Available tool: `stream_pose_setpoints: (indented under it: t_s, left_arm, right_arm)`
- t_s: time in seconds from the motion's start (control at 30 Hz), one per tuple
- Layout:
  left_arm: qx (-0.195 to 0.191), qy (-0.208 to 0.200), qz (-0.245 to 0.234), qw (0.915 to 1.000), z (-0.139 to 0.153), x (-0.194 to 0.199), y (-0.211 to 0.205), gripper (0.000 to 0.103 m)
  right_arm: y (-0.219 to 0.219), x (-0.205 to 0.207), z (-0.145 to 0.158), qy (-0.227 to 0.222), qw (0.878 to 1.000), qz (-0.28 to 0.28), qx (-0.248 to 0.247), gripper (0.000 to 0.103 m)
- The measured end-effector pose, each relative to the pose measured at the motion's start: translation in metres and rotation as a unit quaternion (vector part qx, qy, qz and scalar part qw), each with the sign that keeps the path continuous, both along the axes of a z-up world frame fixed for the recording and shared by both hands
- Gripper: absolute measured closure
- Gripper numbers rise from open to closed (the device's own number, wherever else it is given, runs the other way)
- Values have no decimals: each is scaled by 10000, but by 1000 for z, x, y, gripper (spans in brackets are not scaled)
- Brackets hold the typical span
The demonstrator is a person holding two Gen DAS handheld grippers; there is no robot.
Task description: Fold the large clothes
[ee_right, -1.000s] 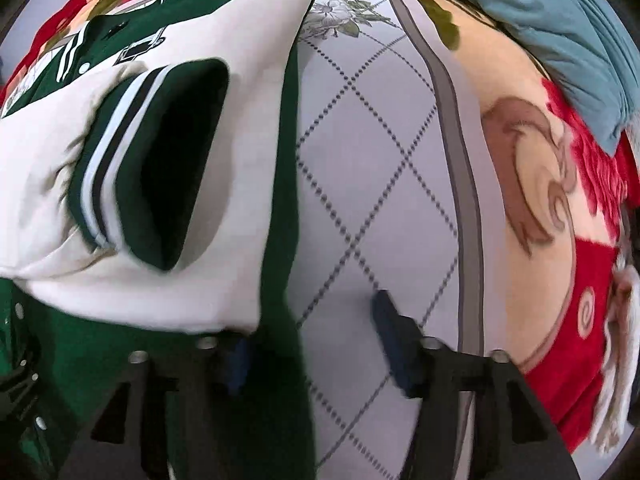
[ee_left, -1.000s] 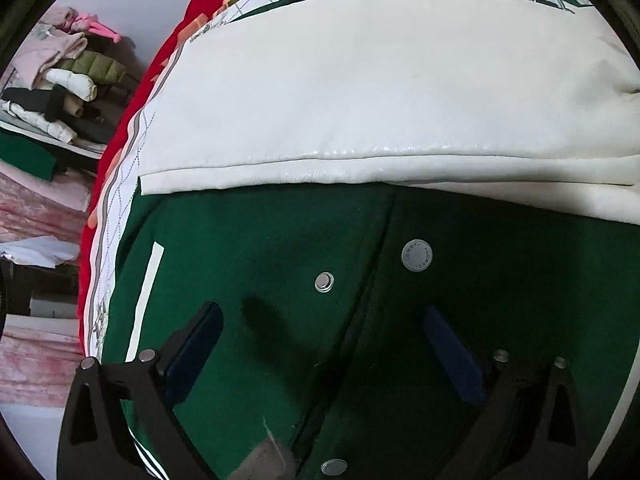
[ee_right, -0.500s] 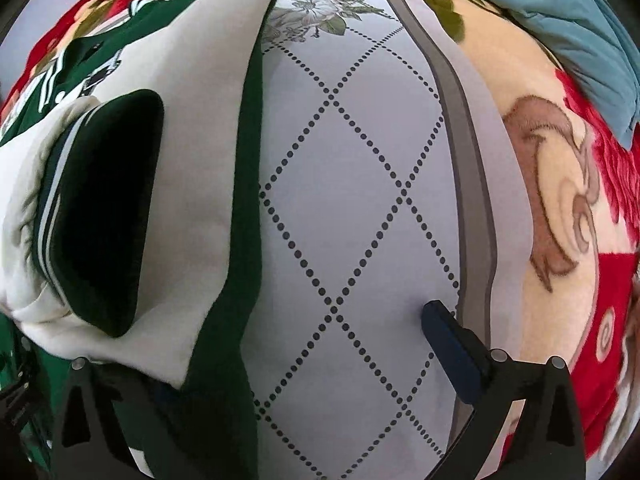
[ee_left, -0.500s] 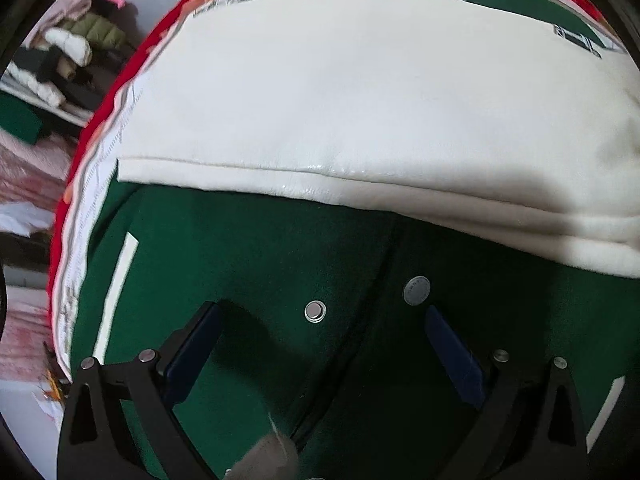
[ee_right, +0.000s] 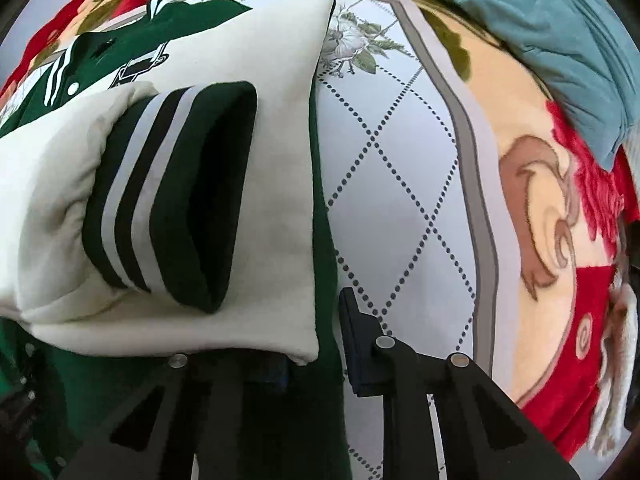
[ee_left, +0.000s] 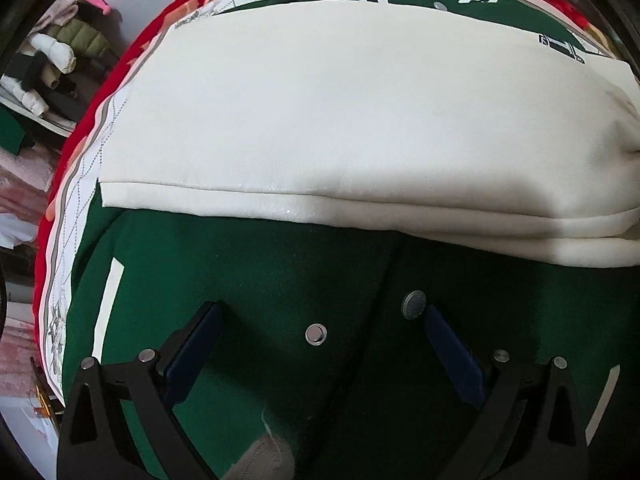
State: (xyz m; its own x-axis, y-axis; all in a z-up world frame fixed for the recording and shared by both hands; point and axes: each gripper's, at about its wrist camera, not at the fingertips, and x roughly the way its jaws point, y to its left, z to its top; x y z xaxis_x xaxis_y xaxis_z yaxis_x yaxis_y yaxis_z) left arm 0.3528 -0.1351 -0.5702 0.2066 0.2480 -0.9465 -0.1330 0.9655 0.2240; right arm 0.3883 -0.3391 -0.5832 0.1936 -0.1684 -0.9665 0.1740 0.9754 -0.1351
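A green varsity jacket with cream sleeves lies on a patterned blanket, both sleeves folded across its chest. My left gripper hovers open just above the green front; a metal snap sits between its fingers, and nothing is held. In the right wrist view the striped green cuff rests on the other cream sleeve. My right gripper is closing on the jacket's green side edge, with the fabric between its jaws. Its left finger is partly hidden under the sleeve.
The blanket has a white diamond-quilted middle and a red floral border. A teal cloth lies at the far right corner. Off the blanket's left side, a pile of assorted clothes is stacked.
My right gripper opened wide, slid left to the jacket's side edge, and narrowed around the green fabric. The left gripper stayed open over the jacket front, tilting slightly.
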Motion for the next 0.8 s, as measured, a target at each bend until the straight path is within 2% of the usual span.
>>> stream_pose_setpoints:
  t_s: [0.07, 0.13, 0.17, 0.27, 0.4, 0.53, 0.63, 0.7, 0.8]
  left_arm:
    - [108, -3, 46, 9999, 2, -2, -3, 0]
    - [288, -41, 123, 9995, 8, -4, -8, 0]
    - [391, -52, 152, 9991, 12, -5, -10, 0]
    - [936, -233, 242, 9950, 33, -10, -26, 0]
    - [1702, -537, 395, 9831, 79, -28, -55, 0]
    - [2270, -515, 399, 9717, 106, -50, -83, 0]
    - [2510, -363, 188, 9671, 108, -73, -118, 0]
    - [2578, -223, -27, 9659, 104, -87, -140, 0]
    - [2760, 15, -472, 9600, 92, -114, -181, 0]
  right_arm:
    - [-4, 4, 4, 92, 9997, 75, 202, 80]
    - [-15, 3, 9, 138, 9989, 143, 426, 72]
    - [-27, 1, 8, 148, 9983, 184, 532, 64]
    - [-34, -12, 32, 89, 9950, 427, 895, 57]
    - [-53, -30, 65, -58, 9879, 718, 1376, 52]
    - [-92, -43, 98, -177, 9681, 890, 2337, 43]
    - [-112, -54, 114, -79, 9479, 974, 3034, 41]
    - [-130, -58, 115, -16, 9403, 981, 3259, 36]
    - [-155, -65, 109, 146, 9312, 973, 3510, 36]
